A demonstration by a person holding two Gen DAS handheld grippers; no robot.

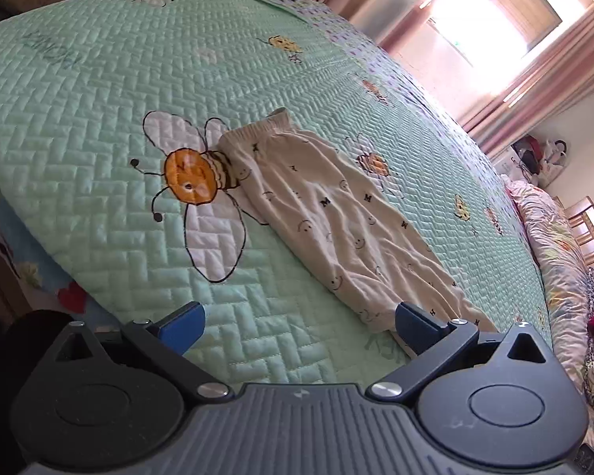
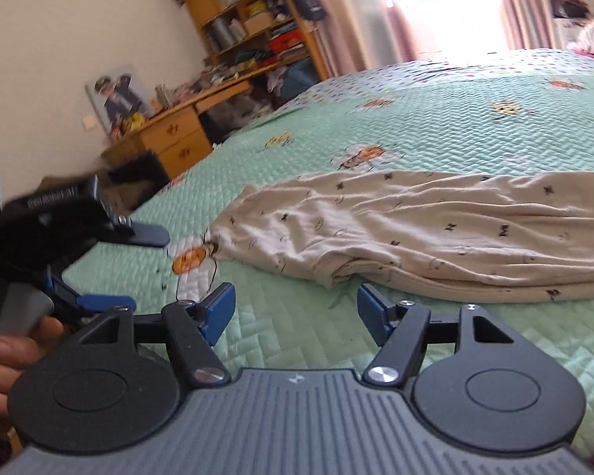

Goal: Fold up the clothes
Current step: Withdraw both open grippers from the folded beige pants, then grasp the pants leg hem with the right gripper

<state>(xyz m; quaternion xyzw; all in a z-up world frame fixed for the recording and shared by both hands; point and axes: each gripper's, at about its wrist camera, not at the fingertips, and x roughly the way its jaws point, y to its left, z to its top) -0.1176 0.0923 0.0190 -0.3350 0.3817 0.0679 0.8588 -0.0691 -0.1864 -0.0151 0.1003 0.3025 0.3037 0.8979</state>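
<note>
The cream printed trousers (image 1: 336, 217) lay flat on the green quilted bedspread (image 1: 99, 99), waistband far from the left wrist camera, leg hems near it; the left gripper (image 1: 299, 326) hovered with its blue fingers (image 1: 184, 326) spread wide and empty, the right-hand finger just beside the hem, bare quilt between the two; in the right wrist view the right gripper (image 2: 295, 310) likewise stood open and empty, the trousers' folded edge just beyond its fingertips; a hand (image 2: 4, 364) gripped the left tool's handle at the frame's left.
</note>
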